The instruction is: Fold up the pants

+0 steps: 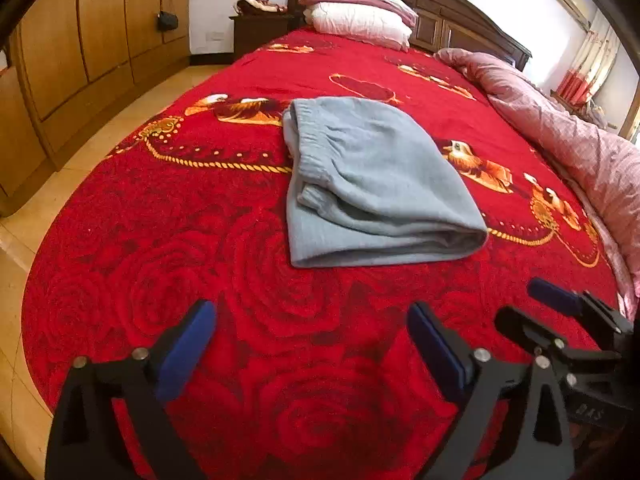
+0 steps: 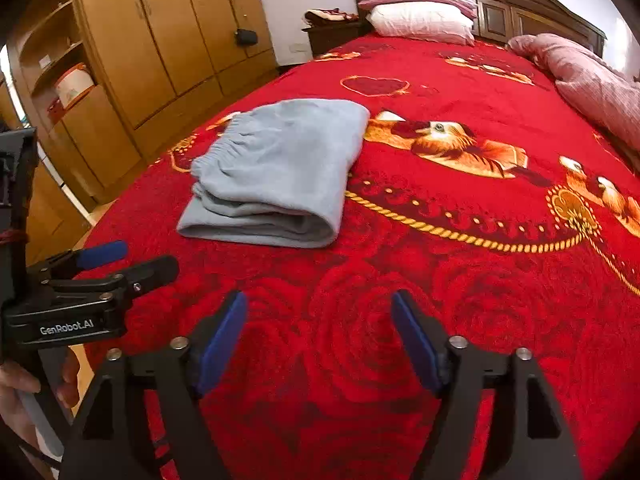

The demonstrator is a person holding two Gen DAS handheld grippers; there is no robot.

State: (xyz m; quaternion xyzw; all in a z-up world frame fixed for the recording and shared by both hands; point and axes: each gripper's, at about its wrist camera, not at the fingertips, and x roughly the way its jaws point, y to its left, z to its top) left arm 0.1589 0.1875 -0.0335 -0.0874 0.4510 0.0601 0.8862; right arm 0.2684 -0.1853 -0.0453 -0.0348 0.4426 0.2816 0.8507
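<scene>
Where roses spread: red bedspread (image 1: 248, 320) (pants (image 1: 372, 184) folded)

Grey-blue pants (image 1: 372, 184), red rose-patterned bedspread (image 1: 280, 320)

The pale blue pants (image 2: 276, 176) lay folded into a thick rectangle on the red bedspread (image 2: 440, 280), elastic waistband toward the wardrobe (image 2: 168, 40) side and the rounded fold facing the camera. The right gripper (image 2: 320, 340) hovered near the bed's foot, its blue-padded fingers (image 2: 222, 340) spread wide with nothing between them, well short of the pants. The left gripper (image 2: 132, 262) sat at the left edge, its fingers also parted. White pillows (image 2: 420, 16) were stacked at the headboard.
</scene>
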